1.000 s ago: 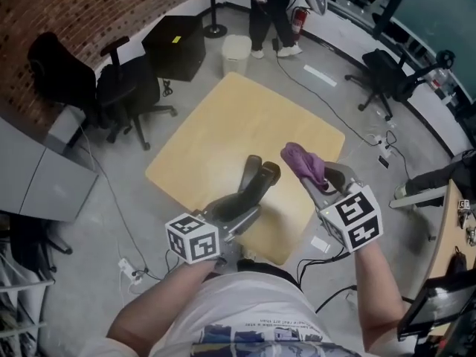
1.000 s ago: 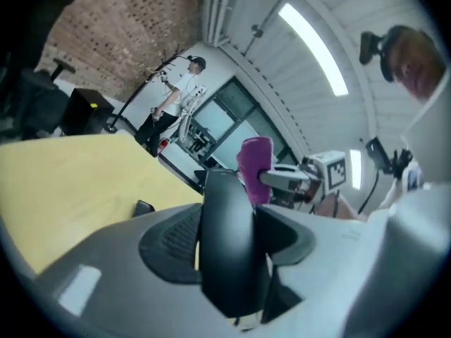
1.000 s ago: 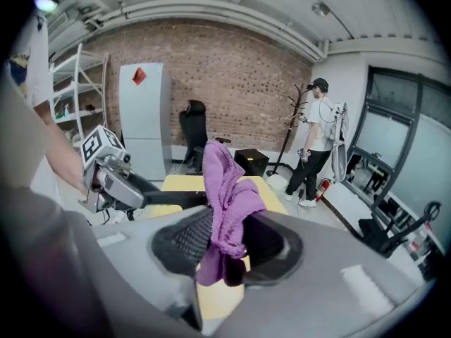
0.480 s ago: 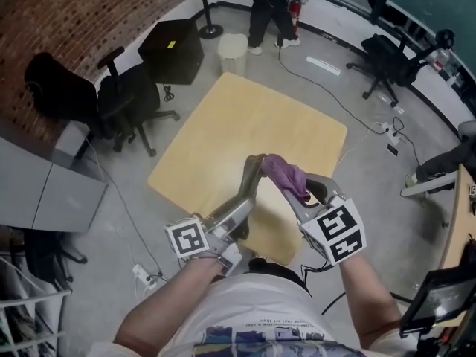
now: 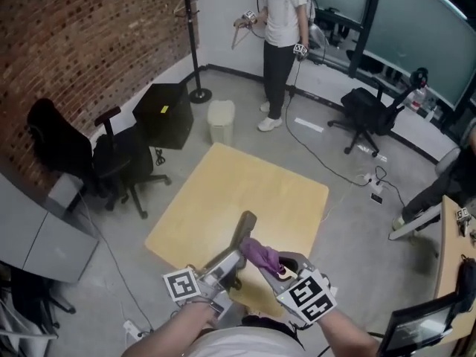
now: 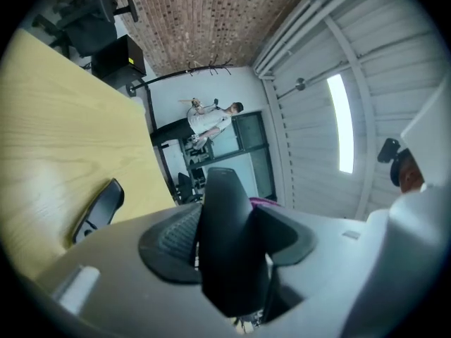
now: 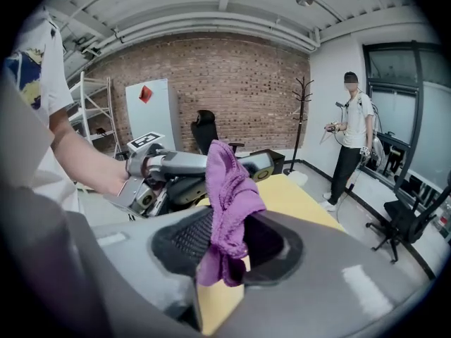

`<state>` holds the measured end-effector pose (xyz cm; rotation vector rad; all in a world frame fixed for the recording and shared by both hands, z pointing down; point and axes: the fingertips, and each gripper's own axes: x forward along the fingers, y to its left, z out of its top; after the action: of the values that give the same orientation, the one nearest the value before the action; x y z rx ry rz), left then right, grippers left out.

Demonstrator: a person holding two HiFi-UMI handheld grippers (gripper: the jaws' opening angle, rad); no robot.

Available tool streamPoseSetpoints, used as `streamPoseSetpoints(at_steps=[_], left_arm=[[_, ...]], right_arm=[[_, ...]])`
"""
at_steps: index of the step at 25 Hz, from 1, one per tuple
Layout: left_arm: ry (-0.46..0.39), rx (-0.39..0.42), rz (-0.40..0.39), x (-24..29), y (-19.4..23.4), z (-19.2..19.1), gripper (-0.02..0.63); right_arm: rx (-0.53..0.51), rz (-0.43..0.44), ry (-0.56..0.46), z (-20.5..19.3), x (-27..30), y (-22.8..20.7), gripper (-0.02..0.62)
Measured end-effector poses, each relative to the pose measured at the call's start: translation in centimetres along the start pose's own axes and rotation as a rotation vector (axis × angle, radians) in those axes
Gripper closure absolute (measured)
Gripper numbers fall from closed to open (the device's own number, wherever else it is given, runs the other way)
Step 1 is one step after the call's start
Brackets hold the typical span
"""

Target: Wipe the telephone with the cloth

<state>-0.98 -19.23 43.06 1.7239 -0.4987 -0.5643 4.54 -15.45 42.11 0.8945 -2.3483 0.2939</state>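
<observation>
The right gripper (image 5: 271, 263) has swung left, its jaws pinching the crumpled purple cloth (image 5: 258, 251) up to the black plastic telephone handset (image 5: 244, 227), which the left gripper (image 5: 227, 262) clamps wide-jawed over the pale wooden table (image 5: 223, 188), near edge; wiping is starting, and strokes along the handset seem next.

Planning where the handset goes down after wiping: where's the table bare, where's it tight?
Bare: far half of the table, toward the white bin, and its left corner by the black chair. Crowded: the near corner, where the left tool holding the handset and the right tool holding the purple cloth meet.
</observation>
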Motion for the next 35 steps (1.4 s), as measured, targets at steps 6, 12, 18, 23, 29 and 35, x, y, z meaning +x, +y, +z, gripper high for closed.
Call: streamPoseSetpoints(at_steps=[6, 12, 18, 23, 29, 35], left_arm=[[-0.001, -0.032, -0.015, -0.9, 0.3, -0.1, 0.356], [-0.002, -0.04, -0.046, -1.6, 0.1, 0.1, 0.356], [0.027, 0.05, -0.007, -3.9, 1.1, -0.2, 0.356], [0.032, 0.005, -0.113, -3.8, -1.8, 0.6, 0.356], [0.057, -0.031, -0.166, -4.1, -4.4, 0.4, 0.356], [0.069, -0.096, -0.221, -3.7, -5.7, 0.5, 0.355]], right_arm=[[-0.017, 0.053, 0.022, -0.8, 0.0, 3.2, 0.479], [-0.062, 0.135, 0.083, -2.5, -0.5, 7.2, 0.479], [-0.028, 0.101, 0.045, -2.8, -1.6, 7.6, 0.479], [0.034, -0.087, -0.015, 0.0, -2.7, 2.6, 0.479], [0.09, -0.181, -0.072, 2.7, -2.7, 0.5, 0.479], [0.1, -0.148, -0.083, 3.5, -1.9, 2.0, 0.479]])
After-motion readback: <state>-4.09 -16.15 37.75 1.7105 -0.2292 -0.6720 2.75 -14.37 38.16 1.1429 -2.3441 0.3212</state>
